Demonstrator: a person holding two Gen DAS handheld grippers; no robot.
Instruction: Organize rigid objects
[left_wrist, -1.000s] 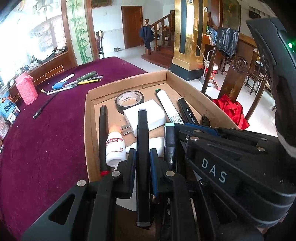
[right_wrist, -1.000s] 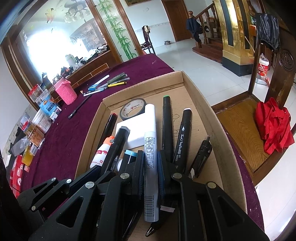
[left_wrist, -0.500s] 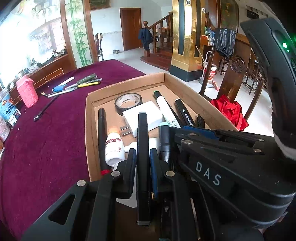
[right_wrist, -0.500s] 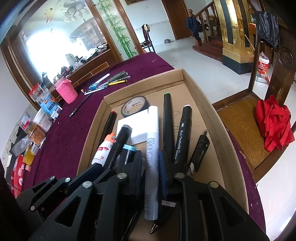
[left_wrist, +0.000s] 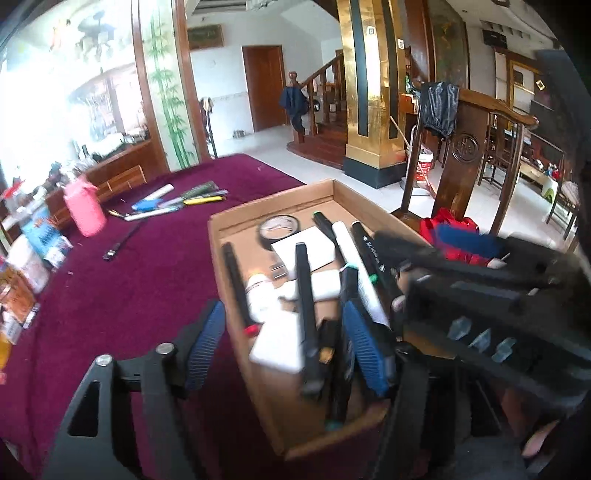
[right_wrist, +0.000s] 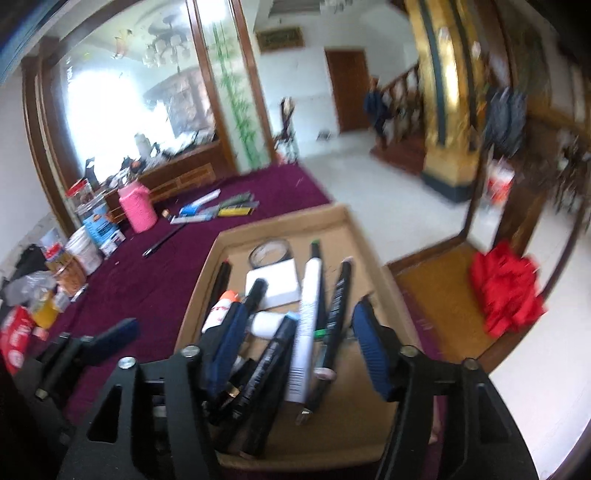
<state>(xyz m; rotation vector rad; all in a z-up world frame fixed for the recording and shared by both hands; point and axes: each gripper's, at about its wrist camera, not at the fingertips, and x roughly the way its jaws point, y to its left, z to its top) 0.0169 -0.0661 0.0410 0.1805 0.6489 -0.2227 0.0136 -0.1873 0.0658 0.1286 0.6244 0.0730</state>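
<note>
A shallow cardboard box (left_wrist: 218, 240) (right_wrist: 373, 258) on the maroon table holds several markers, a tape roll (left_wrist: 279, 229) (right_wrist: 269, 253), a white block (left_wrist: 310, 247) (right_wrist: 275, 282) and a small white bottle (left_wrist: 260, 295) (right_wrist: 219, 310). My left gripper (left_wrist: 284, 343) is open above the box's near end, with a black marker (left_wrist: 304, 295) lying loose below it. My right gripper (right_wrist: 299, 343) is open above the box, with a white marker (right_wrist: 308, 325) lying loose between the fingers. The right gripper body (left_wrist: 498, 295) shows in the left wrist view.
Loose pens (left_wrist: 177, 203) (right_wrist: 218, 210) and a black pen (left_wrist: 122, 240) (right_wrist: 162, 240) lie on the table beyond the box. A pink cup (left_wrist: 83, 210) (right_wrist: 136, 206) and several packages (right_wrist: 81, 243) stand at the left. A wooden chair with red cloth (right_wrist: 506, 291) is at the right.
Both grippers opened and let go of their markers, which now lie in the box. Both grippers pulled back and up; the views are blurred by motion.
</note>
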